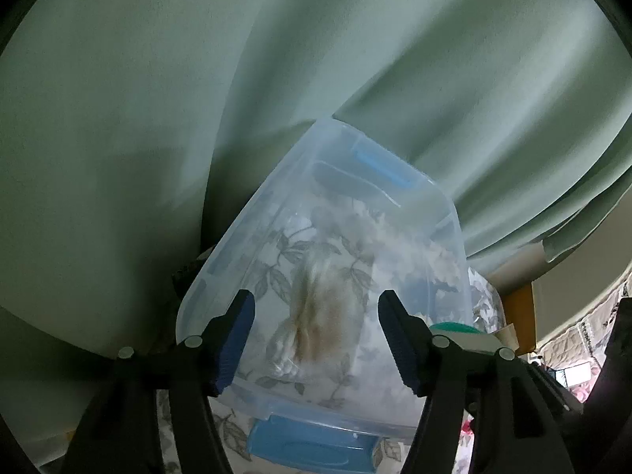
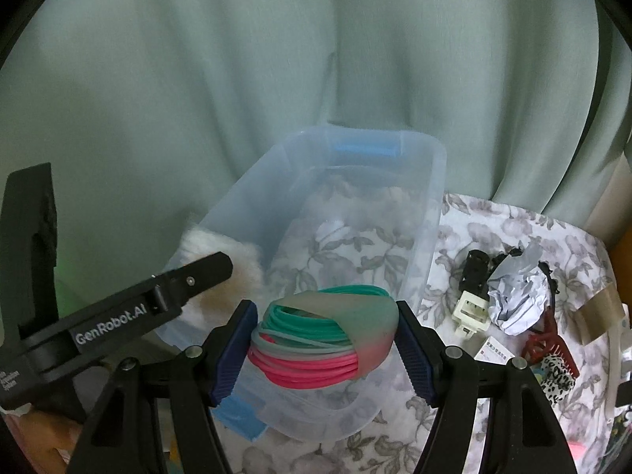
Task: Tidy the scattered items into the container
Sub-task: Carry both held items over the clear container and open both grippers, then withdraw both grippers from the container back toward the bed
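Observation:
A clear plastic bin [image 2: 426, 181] with blue handles stands on a floral cloth against a green curtain. My right gripper [image 2: 324, 341] is shut on a coiled green and pink cord in a soft sleeve [image 2: 328, 339], held above the bin's near rim. My left gripper [image 1: 314, 339] is open and empty over the bin [image 1: 252, 229]; a fluffy white and tan item [image 1: 320, 312] lies in the bin below it. The left gripper's body [image 2: 118, 316] shows in the right wrist view beside that fluffy item [image 2: 221, 260].
On the floral cloth [image 2: 493, 217] right of the bin lie a crumpled paper ball [image 2: 517, 296], a black and cream plug adapter [image 2: 472, 296], a red hair claw [image 2: 549, 339], a spotted item [image 2: 557, 373] and a tape roll [image 2: 596, 316]. The green curtain [image 2: 276, 59] hangs behind.

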Demonstrator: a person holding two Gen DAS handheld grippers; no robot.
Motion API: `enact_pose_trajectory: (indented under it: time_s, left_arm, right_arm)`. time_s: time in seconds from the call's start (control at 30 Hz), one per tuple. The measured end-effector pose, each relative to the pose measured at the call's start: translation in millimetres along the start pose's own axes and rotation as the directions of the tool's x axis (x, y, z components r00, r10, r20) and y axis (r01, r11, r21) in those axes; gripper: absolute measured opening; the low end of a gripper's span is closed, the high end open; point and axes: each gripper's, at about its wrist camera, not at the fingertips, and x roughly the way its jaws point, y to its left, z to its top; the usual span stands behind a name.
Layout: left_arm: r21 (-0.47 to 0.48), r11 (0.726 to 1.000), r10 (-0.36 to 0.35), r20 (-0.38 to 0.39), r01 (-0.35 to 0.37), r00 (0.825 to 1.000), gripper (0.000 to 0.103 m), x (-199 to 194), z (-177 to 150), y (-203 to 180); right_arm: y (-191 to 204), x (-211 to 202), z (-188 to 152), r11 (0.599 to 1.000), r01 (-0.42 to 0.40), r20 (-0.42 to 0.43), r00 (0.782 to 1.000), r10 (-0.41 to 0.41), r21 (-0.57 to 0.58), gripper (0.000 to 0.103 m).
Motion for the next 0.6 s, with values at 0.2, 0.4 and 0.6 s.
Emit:
enact_pose_trajectory:
  time_s: [0.2, 0.4, 0.6]
  left_arm:
    - [-0.004, 1.000, -0.001, -0.005, 0.001, 1.000, 0.070, -2.1, -0.4, -1.9]
    - [0.001, 1.000, 0.002, 0.000, -0.002, 1.000, 0.070, -10.2, -1.6, -4.0]
    - [0.017, 1.000, 0.003, 0.003, -0.003, 1.000, 0.070, -21.3, -4.0, -13.4]
  right_arm:
    - [2.2, -1.1, -0.4, 1.000, -0.003, -0.005, 1.000, 0.002, -0.015, 0.073]
    - [4.8, -9.1, -1.6, 1.000, -0.004, 0.011, 1.000, 0.004, -0.029, 0.075]
    - [-3.0, -23.1, -9.1, 1.000, 0.016, 0.019, 1.000, -0.016, -0.001, 0.075]
